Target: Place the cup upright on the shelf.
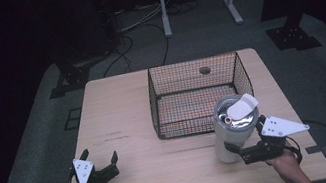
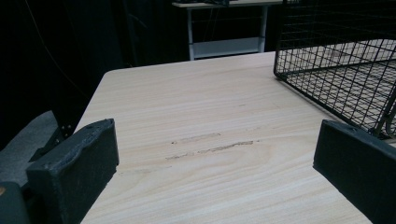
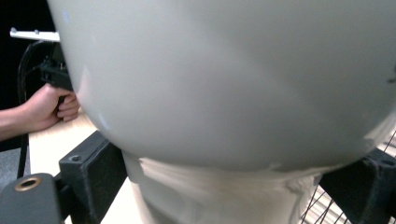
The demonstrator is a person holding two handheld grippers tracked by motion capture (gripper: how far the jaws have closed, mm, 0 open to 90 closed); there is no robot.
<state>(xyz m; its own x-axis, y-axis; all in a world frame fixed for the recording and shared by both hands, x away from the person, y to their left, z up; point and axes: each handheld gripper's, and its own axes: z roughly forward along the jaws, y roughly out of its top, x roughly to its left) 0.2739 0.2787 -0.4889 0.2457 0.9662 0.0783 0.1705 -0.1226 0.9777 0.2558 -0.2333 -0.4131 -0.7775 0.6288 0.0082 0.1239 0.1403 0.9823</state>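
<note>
Lower right of frame: my right gripper (image 1: 247,150) clamps the white tumbler (image 1: 233,130) beside the wire basket (image 1: 200,93).
Lower left: left gripper (image 1: 98,163) open, empty.
Risk: top-heavy tumbler slips, low grip.

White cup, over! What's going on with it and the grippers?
Right gripper shut on tall white insulated tumbler. Left gripper open, idle. Black wire basket just behind.
</note>
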